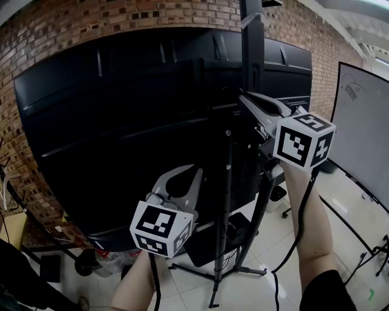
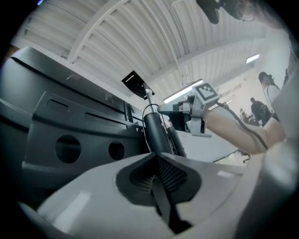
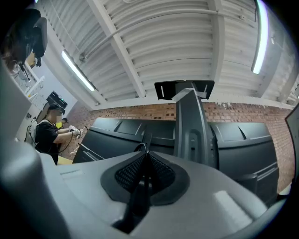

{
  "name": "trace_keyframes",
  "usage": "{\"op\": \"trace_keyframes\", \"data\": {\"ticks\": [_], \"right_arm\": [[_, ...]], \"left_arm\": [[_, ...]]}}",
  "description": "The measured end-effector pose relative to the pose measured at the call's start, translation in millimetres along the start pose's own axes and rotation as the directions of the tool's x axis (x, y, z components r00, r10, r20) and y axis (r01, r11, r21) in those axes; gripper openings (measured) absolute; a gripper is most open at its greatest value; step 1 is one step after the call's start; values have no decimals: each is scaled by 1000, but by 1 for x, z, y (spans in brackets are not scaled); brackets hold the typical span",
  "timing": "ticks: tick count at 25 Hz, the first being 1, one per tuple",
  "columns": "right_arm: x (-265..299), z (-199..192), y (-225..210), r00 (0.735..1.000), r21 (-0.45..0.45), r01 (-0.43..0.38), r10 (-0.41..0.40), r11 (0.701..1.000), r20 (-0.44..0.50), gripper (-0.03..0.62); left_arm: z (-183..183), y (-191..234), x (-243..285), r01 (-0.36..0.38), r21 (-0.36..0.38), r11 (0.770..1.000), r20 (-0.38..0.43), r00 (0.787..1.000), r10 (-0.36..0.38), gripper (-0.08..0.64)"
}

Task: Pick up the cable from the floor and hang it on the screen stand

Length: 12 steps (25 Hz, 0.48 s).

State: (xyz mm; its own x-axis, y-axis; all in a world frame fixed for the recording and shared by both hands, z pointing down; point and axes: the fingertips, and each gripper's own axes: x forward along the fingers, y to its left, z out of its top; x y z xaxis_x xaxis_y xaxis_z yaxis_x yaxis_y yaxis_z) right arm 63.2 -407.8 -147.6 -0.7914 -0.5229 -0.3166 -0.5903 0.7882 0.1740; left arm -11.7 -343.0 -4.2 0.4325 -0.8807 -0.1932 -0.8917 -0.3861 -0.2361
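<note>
There's the right tool, jaws clamped on the cable. Only a thin dark loop of it pokes up out of the tips, right in front of the stand. From the head view the right tool sits high, tips close by the stand's upright column at the back of the big black screen.

Now the left tool: jaws pressed together too, with a dark strip down the seam, but I can't tell whether any cable is in there. It sits lower, pointing at a thick black pole, and the right tool shows just past the pole's top. A fine pale line curls beside that top, too thin to name.

Around them: a brick wall behind the screen, a whiteboard off to the right, and pale floor tiles with the stand's legs spread on them. A black cord hangs from the right tool along the forearm.

In the way: pole and column stand close together, between the tools and the screen's back. A person stands at the far left of the right gripper view.
</note>
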Motion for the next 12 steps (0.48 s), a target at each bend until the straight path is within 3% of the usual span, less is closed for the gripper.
{"op": "trace_keyframes", "data": {"ticks": [7,12], "right_arm": [[-7,-38,-9,994,-46,73,-76,996,-73,20],[-6,-62,-17,989,-26,84,-87,996,-120,17]], "left_arm": [[-4,3,1,-8,-8,1000,3,1000,8,5],[-10,2,1,-12,-28,1000,-6,1000,12,5]]}}
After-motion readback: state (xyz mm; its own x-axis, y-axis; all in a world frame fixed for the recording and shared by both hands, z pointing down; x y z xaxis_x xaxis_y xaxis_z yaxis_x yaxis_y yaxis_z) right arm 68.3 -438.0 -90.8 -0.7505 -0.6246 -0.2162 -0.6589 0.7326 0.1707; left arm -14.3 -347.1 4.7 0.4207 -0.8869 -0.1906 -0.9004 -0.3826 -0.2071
